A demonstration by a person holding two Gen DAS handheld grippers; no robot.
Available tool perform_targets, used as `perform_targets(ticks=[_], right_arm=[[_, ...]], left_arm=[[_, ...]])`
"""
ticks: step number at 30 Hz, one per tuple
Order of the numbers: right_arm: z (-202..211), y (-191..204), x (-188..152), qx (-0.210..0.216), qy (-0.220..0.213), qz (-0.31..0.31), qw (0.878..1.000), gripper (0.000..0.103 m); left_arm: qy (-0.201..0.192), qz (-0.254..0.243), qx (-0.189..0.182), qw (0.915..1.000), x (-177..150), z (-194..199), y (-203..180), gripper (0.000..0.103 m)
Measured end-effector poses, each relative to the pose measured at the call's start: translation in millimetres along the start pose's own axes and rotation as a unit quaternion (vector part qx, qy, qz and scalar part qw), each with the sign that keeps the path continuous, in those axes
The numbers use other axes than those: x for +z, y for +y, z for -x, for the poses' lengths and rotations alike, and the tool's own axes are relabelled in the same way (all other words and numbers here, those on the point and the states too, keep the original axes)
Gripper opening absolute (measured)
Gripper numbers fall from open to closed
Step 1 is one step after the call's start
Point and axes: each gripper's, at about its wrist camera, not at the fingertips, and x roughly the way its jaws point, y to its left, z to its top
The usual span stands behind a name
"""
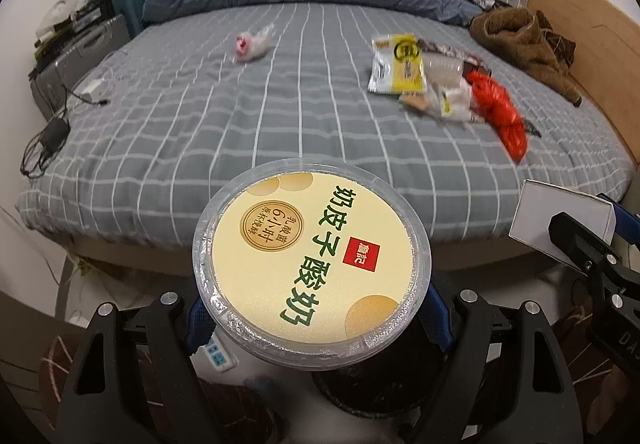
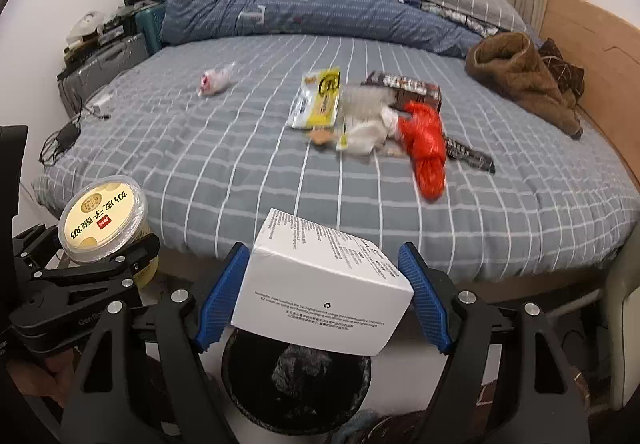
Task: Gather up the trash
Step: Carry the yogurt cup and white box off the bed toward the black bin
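Left gripper (image 1: 320, 320) clamped on the yogurt tub (image 1: 310, 264), blue pads pressed to both sides of it, yellow lid facing up, held off the near edge of the bed (image 1: 200, 123), out over the floor. Right gripper (image 2: 324, 296) closed around the white box (image 2: 320, 284), box tilted between the blue pads, also just off that near edge. Directly below the box, a black-lined trash bin (image 2: 296, 380) with its mouth open. Seen from the right wrist, tub and left gripper sitting just left of the box. Still out on the bed: a yellow snack packet (image 2: 320, 99), a red plastic bag (image 2: 426, 143) beside it, crumpled white wrappers (image 2: 368, 131) between them, a small pink-and-white wrapper (image 2: 214, 81) farther left. Brown garment (image 2: 520, 79) at the bed's far right, blue quilt (image 2: 300, 7) bunched along the far side
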Motion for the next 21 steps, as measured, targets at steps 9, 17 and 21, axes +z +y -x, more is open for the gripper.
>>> perform_targets(ticks=[9,17,21], right_arm=[[-27,3,-37,0.01,0.047,-0.011,0.999,0.074],[-63,3,-61,0.008,0.097,-0.013,0.995,0.074],[-83,2,-71,0.01,0.125,-0.019,0.992,0.074]], left_arm=[[0.038,0.009,-0.005,0.9992,-28,-23,9,0.079],[0.076,0.013,0.001,0.997,-49,-61,18,0.079],[0.107,0.02,0.006,0.994,-60,-88,24,0.079]])
